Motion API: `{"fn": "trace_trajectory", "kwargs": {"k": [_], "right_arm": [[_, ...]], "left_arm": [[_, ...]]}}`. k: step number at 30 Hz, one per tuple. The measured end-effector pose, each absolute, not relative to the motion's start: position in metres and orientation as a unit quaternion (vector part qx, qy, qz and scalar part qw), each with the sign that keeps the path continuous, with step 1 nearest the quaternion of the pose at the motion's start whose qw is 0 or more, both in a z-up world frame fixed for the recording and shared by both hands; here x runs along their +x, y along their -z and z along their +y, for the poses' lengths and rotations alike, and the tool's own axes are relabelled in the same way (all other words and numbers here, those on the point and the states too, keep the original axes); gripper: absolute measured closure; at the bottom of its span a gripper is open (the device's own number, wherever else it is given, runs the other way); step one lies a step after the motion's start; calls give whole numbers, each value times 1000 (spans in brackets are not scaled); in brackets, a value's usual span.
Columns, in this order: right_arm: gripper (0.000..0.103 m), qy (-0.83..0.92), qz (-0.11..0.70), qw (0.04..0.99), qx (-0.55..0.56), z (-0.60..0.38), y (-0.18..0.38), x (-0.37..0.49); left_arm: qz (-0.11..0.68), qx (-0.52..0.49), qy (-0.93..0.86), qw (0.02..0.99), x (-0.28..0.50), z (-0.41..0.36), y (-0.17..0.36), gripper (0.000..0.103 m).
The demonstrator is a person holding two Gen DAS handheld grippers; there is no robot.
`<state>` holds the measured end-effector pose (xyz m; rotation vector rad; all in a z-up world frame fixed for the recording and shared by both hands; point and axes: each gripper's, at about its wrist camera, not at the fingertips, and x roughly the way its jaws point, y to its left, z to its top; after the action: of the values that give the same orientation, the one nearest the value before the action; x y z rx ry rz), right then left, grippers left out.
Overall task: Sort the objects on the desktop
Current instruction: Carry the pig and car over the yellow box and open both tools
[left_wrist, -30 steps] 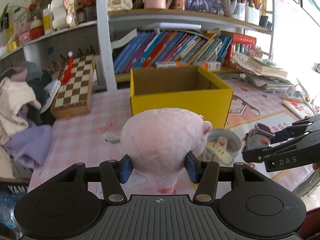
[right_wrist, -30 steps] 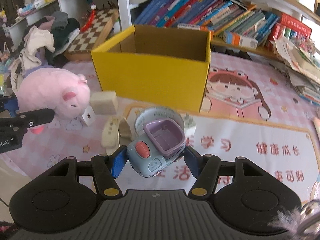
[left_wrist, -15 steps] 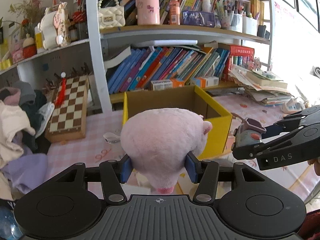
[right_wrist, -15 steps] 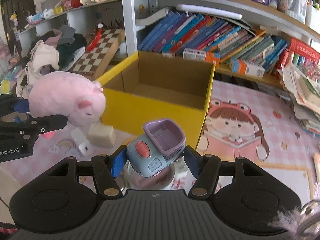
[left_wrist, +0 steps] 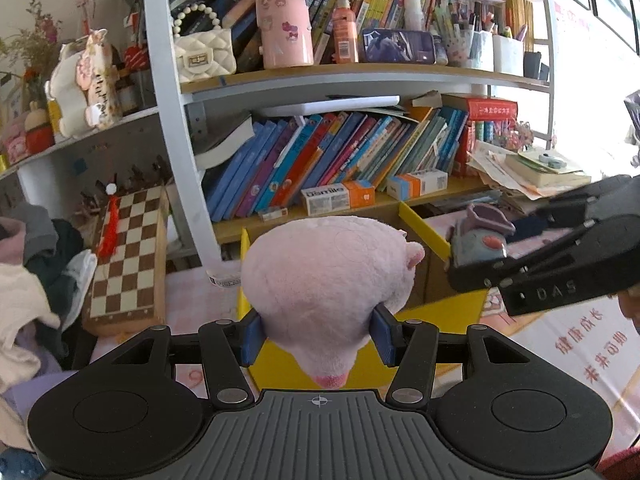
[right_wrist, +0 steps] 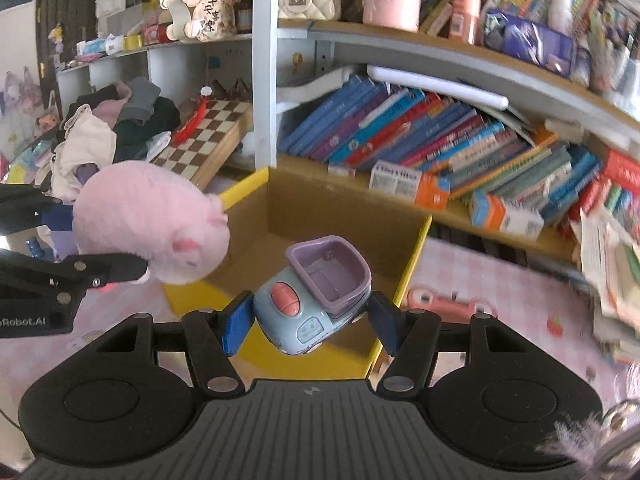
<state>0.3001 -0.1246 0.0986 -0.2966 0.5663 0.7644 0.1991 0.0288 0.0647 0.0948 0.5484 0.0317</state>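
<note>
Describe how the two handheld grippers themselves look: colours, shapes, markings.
Both are matte black. The left gripper and right gripper each have blue pads on black linkage fingers with silver rivets, a ribbed grey centre plate with a crosshair mark, and round black discs either side. White lettering runs along their sides.

A pink-checked tabletop (right_wrist: 480, 280) carries a yellow cardboard box (right_wrist: 412, 256) and a leaning chessboard (left_wrist: 128, 252).

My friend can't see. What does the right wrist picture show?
The right gripper holds a blue toy car above an open yellow box. Left of it, the left gripper holds a pink plush toy; bookshelves stand behind.
</note>
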Motion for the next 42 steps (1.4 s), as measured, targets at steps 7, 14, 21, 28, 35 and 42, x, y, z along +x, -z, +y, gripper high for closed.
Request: {"fn": "trace_trajectory", "kwargs": {"k": [7, 14, 21, 28, 35, 42], "right_arm": [[43, -383, 263, 867, -179, -104, -94, 350], [43, -402, 277, 840, -236, -77, -72, 394], [43, -428, 286, 802, -303, -49, -48, 425], [43, -446, 299, 762, -361, -27, -29, 446], [43, -464, 318, 726, -396, -13, -16, 455], [43, -472, 334, 703, -414, -6, -10, 456]], "left_arm": [[279, 65, -18, 958, 238, 30, -63, 50], [310, 87, -14, 946, 283, 32, -45, 50], [355, 107, -9, 929, 321, 34, -21, 50], [391, 134, 5, 911, 348, 32, -5, 50], [417, 140, 7, 898, 361, 30, 8, 49], [439, 139, 7, 887, 368, 30, 18, 49]]}}
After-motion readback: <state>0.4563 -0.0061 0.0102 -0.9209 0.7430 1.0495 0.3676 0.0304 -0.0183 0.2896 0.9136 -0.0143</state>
